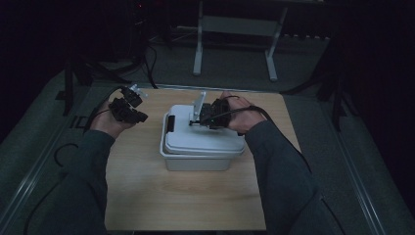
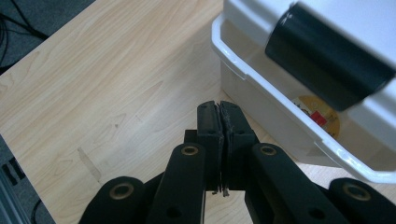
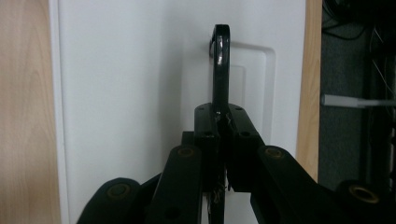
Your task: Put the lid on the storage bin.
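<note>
A white plastic box [image 1: 203,159] with a white lid [image 1: 210,139] stands in the middle of the wooden table [image 1: 147,196]. My right gripper [image 1: 195,120] is over the lid, shut on a thin black handle [image 3: 220,56] that stands edge-on between its pads and reaches forward over the lid [image 3: 130,93]. My left gripper [image 1: 141,116] hovers left of the box, shut with nothing between its pads [image 2: 218,105]. A black latch [image 2: 327,70] sits on the box's near side wall [image 2: 261,107], also seen from above as the latch [image 1: 170,123].
A round yellow and red label [image 2: 322,114] shows through the box wall. Bare wood [image 2: 102,93] lies left of the box. Beyond the table's far edge stands a white frame on legs [image 1: 235,29], with dark cables [image 1: 147,63] on the floor.
</note>
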Demonstrator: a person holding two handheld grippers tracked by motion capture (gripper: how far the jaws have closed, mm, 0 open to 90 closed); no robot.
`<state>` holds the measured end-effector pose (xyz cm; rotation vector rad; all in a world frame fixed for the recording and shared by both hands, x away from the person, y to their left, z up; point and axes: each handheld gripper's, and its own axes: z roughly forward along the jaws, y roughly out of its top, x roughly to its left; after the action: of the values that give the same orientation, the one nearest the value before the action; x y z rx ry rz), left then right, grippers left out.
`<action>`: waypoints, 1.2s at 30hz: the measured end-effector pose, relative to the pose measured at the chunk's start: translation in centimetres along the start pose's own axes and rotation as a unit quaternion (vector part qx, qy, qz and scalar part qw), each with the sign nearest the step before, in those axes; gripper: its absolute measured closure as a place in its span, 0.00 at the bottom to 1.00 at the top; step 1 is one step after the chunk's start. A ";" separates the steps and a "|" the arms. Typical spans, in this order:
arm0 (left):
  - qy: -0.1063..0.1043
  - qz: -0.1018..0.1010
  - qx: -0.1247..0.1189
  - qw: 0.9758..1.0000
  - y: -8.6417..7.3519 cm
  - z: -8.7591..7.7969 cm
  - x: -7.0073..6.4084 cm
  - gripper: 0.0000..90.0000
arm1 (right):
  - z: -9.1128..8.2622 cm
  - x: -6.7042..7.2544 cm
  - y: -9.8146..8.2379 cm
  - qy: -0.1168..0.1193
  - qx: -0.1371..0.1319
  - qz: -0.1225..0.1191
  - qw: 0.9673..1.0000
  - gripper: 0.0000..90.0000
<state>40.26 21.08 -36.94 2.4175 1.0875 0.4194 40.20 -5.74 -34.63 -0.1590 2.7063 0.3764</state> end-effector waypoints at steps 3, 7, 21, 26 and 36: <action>0.000 0.001 0.001 1.000 0.0 0.0 0.0 0.97 | 0.3 0.2 0.4 0.002 -0.001 -0.001 1.000 0.94; -0.001 0.001 0.001 1.000 0.0 0.0 0.0 0.97 | 0.6 0.6 1.1 0.002 0.006 -0.007 1.000 0.94; -0.002 0.002 0.003 1.000 0.0 0.1 -0.1 0.97 | 1.9 0.8 2.1 0.004 0.012 -0.011 1.000 0.93; -0.002 0.005 0.002 1.000 0.1 0.2 -0.2 0.97 | 2.0 0.7 1.8 0.004 0.007 -0.003 1.000 0.81; -0.002 0.004 0.002 1.000 0.1 0.2 -0.1 0.97 | 1.1 0.2 0.7 0.002 -0.028 0.034 0.999 0.43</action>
<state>40.31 20.90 -37.09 2.4264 1.0769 0.4143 40.26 -4.75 -35.50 -0.0831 2.7123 0.4736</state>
